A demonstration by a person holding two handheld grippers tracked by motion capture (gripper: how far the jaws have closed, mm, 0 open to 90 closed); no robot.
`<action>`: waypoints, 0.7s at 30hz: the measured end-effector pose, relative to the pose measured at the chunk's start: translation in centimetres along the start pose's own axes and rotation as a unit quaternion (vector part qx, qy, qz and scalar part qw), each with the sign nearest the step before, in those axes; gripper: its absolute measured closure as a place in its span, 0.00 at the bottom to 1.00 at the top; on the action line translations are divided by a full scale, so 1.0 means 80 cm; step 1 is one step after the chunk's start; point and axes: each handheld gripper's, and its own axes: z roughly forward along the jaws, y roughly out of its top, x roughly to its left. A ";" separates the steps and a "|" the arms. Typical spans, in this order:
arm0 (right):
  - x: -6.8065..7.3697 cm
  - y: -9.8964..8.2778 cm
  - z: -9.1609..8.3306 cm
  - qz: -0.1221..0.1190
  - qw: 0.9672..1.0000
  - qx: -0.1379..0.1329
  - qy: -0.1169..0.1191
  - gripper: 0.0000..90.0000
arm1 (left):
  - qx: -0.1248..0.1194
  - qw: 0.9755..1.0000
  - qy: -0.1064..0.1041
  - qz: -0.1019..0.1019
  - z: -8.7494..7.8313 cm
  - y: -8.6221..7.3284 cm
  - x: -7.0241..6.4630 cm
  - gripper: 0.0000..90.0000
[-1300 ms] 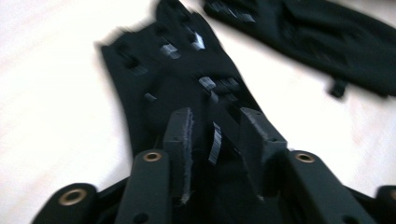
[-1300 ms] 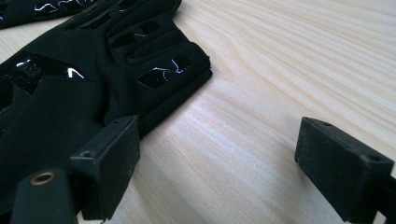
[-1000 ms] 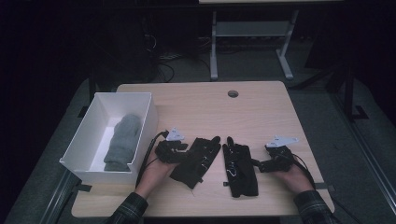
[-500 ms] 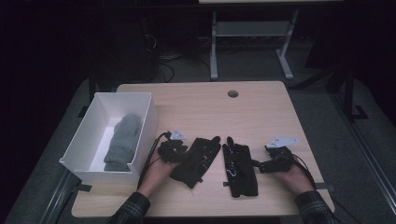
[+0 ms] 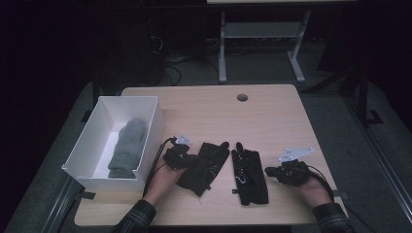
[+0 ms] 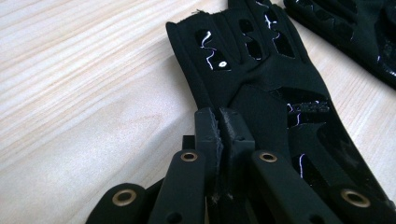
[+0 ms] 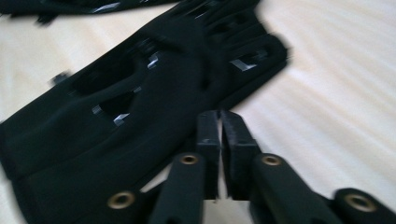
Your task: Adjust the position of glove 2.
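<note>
Two black gloves lie side by side near the table's front. My left gripper sits at the left glove. Its jaws have just been closing and now stand shut, pinching the edge of that glove near the cuff. My right gripper is at the right side of the right glove. Its jaws have also just been closing and are now shut. Nothing is between them, and that glove lies just to their left.
A white box stands at the table's left with a grey mitten lying in it. A round cable hole sits near the table's far edge. A metal-framed stand is on the floor beyond.
Both pairs of jaws have come together. The hands and the two gloves lie about where they were.
</note>
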 end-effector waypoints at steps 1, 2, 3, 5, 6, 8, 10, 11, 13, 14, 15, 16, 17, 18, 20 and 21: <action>0.003 -0.001 0.000 -0.003 1.000 0.007 0.006 1.00 | -0.004 1.000 -0.003 -0.004 -0.002 0.000 0.000 0.96; 0.005 -0.002 0.002 -0.010 1.000 0.010 0.013 1.00 | -0.007 1.000 -0.005 -0.005 -0.004 0.001 0.000 0.96; 0.008 -0.002 0.004 -0.011 1.000 0.014 0.016 1.00 | -0.012 1.000 -0.007 -0.009 -0.006 0.002 -0.001 0.96; 0.011 0.000 0.007 -0.014 0.999 0.019 0.024 1.00 | -0.020 1.000 -0.013 -0.015 -0.010 0.002 0.000 0.96; 0.011 0.001 0.009 -0.020 0.999 0.020 0.028 1.00 | -0.024 0.999 -0.018 -0.019 -0.012 0.002 0.000 0.96; 0.013 0.002 0.011 -0.019 0.999 0.023 0.035 1.00 | -0.036 0.998 -0.028 -0.030 -0.015 0.003 0.000 0.96; 0.014 0.003 0.013 -0.024 0.999 0.023 0.037 1.00 | -0.042 0.998 -0.033 -0.035 -0.018 0.003 0.000 0.96; 0.015 0.004 0.013 -0.025 0.999 0.021 0.039 1.00 | -0.044 0.998 -0.037 -0.035 -0.020 0.004 0.001 0.96; 0.017 0.006 0.015 -0.026 0.998 0.019 0.045 1.00 | -0.056 0.996 -0.044 -0.047 -0.022 0.005 0.002 0.96; 0.019 0.007 0.016 -0.024 0.998 0.018 0.047 1.00 | -0.062 0.996 -0.046 -0.052 -0.024 0.006 0.003 0.96; 0.020 0.008 0.017 -0.026 0.998 0.019 0.049 1.00 | -0.065 0.995 -0.049 -0.055 -0.026 0.007 0.005 0.96; 0.022 0.010 0.019 -0.029 0.998 0.019 0.050 1.00 | -0.069 0.995 -0.050 -0.059 -0.027 0.008 0.006 0.96; 0.023 0.011 0.021 -0.031 0.998 0.018 0.051 1.00 | -0.072 0.994 -0.050 -0.061 -0.029 0.009 0.008 0.96; 0.025 0.013 0.022 -0.028 0.998 0.020 0.054 1.00 | -0.075 0.994 -0.050 -0.061 -0.031 0.010 0.009 0.96; 0.029 0.016 0.027 -0.037 0.998 0.018 0.055 1.00 | -0.078 0.993 -0.059 -0.068 -0.034 0.011 0.011 0.96; 0.031 0.018 0.029 -0.036 0.998 0.020 0.057 1.00 | -0.080 0.992 -0.064 -0.070 -0.035 0.012 0.011 0.96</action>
